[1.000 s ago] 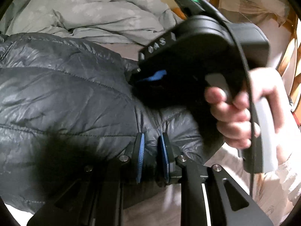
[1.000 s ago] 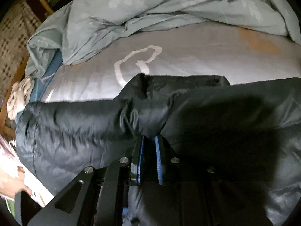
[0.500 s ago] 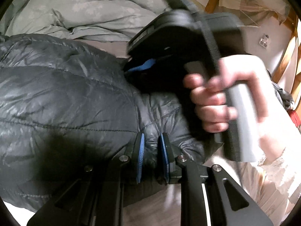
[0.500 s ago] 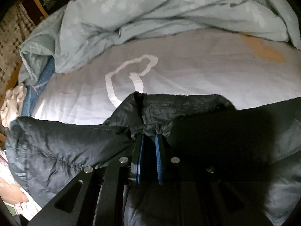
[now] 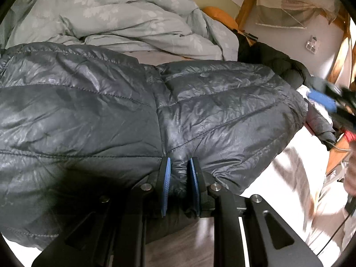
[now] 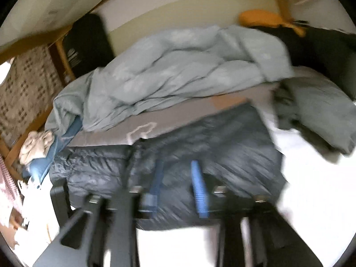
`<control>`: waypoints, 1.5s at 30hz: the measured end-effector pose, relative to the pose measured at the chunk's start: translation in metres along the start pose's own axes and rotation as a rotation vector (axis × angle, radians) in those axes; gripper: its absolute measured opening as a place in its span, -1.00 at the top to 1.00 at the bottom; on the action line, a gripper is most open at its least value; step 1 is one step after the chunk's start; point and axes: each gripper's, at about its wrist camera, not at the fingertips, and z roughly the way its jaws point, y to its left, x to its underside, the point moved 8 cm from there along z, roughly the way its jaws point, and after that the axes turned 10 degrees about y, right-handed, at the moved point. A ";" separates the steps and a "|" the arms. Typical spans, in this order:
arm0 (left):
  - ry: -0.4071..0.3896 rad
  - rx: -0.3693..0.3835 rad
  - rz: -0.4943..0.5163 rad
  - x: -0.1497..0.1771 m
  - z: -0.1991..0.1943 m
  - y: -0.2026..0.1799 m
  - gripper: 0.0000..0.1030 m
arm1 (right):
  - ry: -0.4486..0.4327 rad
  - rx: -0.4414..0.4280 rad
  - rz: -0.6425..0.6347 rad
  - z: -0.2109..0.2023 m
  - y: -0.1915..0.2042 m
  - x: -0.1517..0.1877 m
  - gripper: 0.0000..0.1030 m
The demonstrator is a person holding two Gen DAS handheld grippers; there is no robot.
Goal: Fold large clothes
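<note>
Dark quilted puffer jacket [image 5: 100, 115] lies across the bed [image 5: 296, 169], filling left and centre of the left wrist view; in the right wrist view it runs as a band across the lower middle [image 6: 222, 146]. Left gripper [image 5: 179, 178] at bottom centre is clenched on a bunched fold of the jacket's near edge, blue pads [image 5: 165, 182] pressing the fabric from both sides. Right gripper [image 6: 178, 187] has its fingers apart and still spreading, nothing pinched between them, jacket only visible behind; that view is motion-blurred. Around it: crumpled pale green duvet [image 5: 124, 22] behind the jacket in the upper half, orange pillow [image 5: 220, 15] upper centre-right, another dark garment [image 5: 278, 62] heaped at right beyond the jacket's end, a grey-green garment [image 6: 322, 111] at right in the right wrist view, wooden bed frame [image 5: 244, 6] upper right, patterned cloth [image 6: 24, 93] at left. Nothing lies on top of the jacket. Versus a second ago: right gripper was clamped on the collar area beside the left one and blocked the left view's right half; now it has let go and pulled off to the right edge, seen blurred [image 5: 333, 102], leaving the jacket's right half exposed and flat. Left gripper's grip unchanged, same spot.
</note>
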 end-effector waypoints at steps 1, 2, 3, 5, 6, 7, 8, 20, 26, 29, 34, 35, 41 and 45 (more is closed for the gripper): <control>-0.001 -0.003 0.003 0.003 -0.001 -0.001 0.64 | -0.017 0.018 0.014 -0.005 -0.008 0.006 -0.48; -0.001 -0.007 0.006 0.003 -0.001 0.000 0.64 | -0.037 0.031 0.027 -0.011 -0.018 0.011 -0.65; -0.003 -0.011 0.007 0.002 -0.001 -0.001 0.64 | -0.055 0.046 0.045 -0.015 -0.026 0.015 -0.65; -0.004 -0.013 0.008 0.002 -0.001 -0.002 0.64 | -0.041 0.057 0.119 -0.011 -0.046 0.021 -0.65; -0.004 -0.012 0.007 0.001 0.000 -0.002 0.64 | -0.024 0.037 0.169 -0.003 -0.055 0.022 -0.65; -0.004 -0.010 0.005 0.001 -0.001 -0.002 0.64 | -0.006 0.014 0.210 0.002 -0.062 0.025 -0.65; -0.004 -0.011 0.005 0.001 0.000 -0.002 0.64 | 0.023 -0.031 0.273 0.012 -0.070 0.028 -0.65; -0.005 -0.005 0.002 0.000 -0.001 -0.003 0.64 | -0.019 -0.213 0.580 0.060 -0.118 0.039 -0.65; -0.030 -0.066 0.070 0.001 -0.014 -0.012 0.64 | 0.013 -0.161 0.452 0.067 -0.105 0.013 0.26; -0.082 -0.086 0.143 -0.006 -0.042 -0.027 0.63 | -0.020 -0.078 0.351 0.045 -0.099 0.002 0.48; -0.183 -0.093 0.113 -0.026 -0.118 -0.020 0.56 | -0.115 0.233 0.244 -0.018 -0.125 -0.023 0.50; -0.187 -0.128 0.106 -0.027 -0.127 -0.012 0.53 | -0.123 0.315 0.211 -0.030 -0.130 -0.030 0.50; -0.043 -0.188 -0.044 -0.027 -0.111 0.044 0.54 | -0.152 0.420 0.071 -0.075 -0.107 -0.064 0.50; 0.080 -0.283 -0.017 -0.015 -0.083 0.057 0.54 | -0.202 0.421 -0.103 -0.088 -0.030 -0.073 0.49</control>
